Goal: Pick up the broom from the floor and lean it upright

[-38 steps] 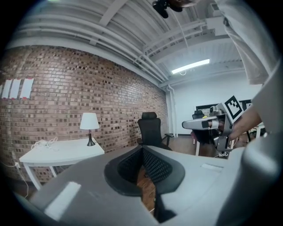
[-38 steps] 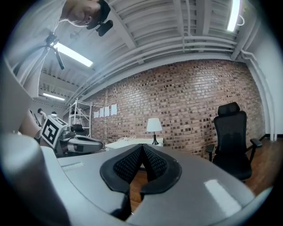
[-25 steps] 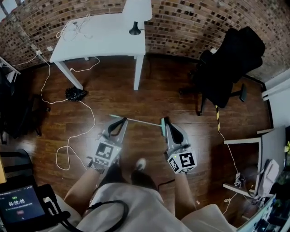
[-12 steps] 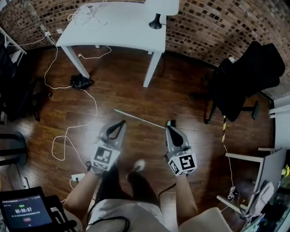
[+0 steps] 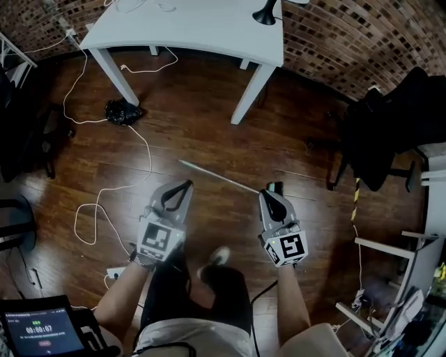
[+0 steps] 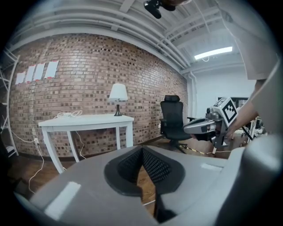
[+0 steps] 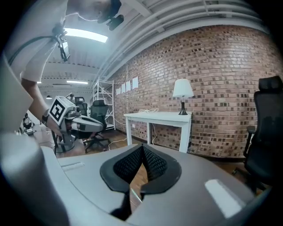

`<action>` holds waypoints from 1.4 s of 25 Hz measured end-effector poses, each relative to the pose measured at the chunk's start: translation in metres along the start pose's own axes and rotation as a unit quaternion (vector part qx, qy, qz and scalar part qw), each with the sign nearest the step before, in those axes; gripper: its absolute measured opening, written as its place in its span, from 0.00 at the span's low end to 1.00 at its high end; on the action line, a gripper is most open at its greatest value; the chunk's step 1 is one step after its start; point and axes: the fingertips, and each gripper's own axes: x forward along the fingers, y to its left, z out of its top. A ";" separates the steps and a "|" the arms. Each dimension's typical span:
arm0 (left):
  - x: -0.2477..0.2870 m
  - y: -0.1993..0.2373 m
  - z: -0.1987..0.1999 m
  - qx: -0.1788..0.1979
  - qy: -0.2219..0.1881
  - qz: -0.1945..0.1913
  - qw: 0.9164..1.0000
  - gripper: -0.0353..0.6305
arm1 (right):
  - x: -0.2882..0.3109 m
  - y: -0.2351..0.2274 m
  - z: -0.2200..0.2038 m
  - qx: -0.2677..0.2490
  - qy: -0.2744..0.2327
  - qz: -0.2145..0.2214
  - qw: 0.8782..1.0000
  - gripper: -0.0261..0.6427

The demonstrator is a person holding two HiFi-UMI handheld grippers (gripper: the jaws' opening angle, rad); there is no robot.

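Dark plank floor below brick wall; white surface bearing black lamp. Writing: timer screen, 00:00:07; square black-and-white markers on gripper cubes. Broom: flat on floor, one end just beside right gripper. Left gripper: pressed together, empty. Right gripper: likewise.

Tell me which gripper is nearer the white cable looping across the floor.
The left gripper: the white cable runs just beside it, while the right gripper is farther off.
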 end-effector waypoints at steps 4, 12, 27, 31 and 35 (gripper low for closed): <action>0.010 0.022 -0.036 -0.012 -0.002 0.012 1.000 0.05 | 0.039 0.010 -0.045 -0.016 0.020 0.024 0.999 0.06; 0.043 0.041 -0.108 -0.054 -0.019 0.034 0.998 0.05 | 0.108 0.011 -0.131 -0.020 0.034 0.047 0.998 0.06; 0.102 0.049 -0.321 -0.085 0.017 0.085 0.993 0.05 | 0.184 -0.002 -0.321 -0.003 0.048 0.056 0.997 0.06; 0.122 0.048 -0.377 -0.094 0.019 0.096 0.991 0.05 | 0.209 -0.008 -0.376 -0.019 0.056 0.070 0.996 0.06; 0.142 0.046 -0.414 -0.095 0.027 0.101 0.990 0.05 | 0.231 -0.014 -0.417 -0.029 0.074 0.090 0.993 0.06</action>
